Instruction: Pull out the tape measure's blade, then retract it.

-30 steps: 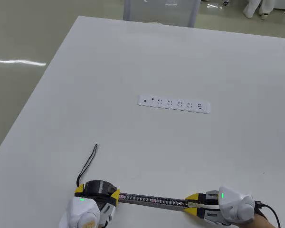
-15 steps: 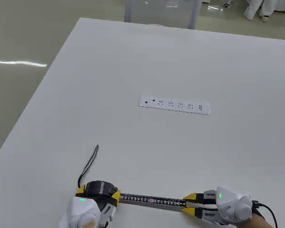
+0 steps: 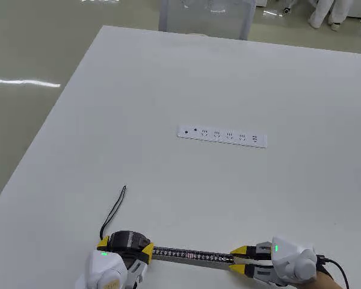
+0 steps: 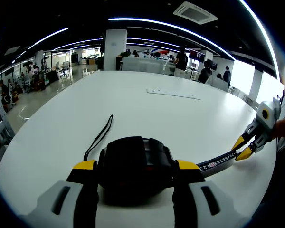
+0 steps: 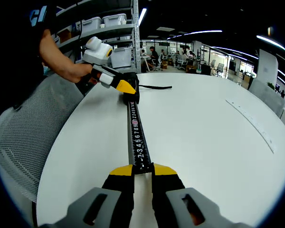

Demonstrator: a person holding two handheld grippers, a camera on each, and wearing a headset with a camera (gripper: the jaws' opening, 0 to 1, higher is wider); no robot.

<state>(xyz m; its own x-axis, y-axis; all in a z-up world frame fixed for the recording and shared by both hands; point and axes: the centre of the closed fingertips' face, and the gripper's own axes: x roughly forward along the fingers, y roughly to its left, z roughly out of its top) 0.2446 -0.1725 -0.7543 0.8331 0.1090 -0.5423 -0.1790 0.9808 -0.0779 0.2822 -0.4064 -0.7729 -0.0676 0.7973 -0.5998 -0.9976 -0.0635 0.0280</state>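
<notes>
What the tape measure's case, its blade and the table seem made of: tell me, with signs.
Case: matte black rubber or plastic, judging by its ribbed, dull surface.
Blade: thin dark strip with white printed numerals, probably coated metal.
Table: smooth, even white top, possibly laminate; the look leaves it open.

Tape measure point(image 3: 127, 242) at table point(image 3: 168, 78) front, power strip point(image 3: 222, 136) behind — mid-table

Open table point(image 3: 168, 78) stretches ahead of the drawn blade point(image 3: 189, 255); a power strip point(image 3: 222, 136) lies well beyond, mid-table
</notes>
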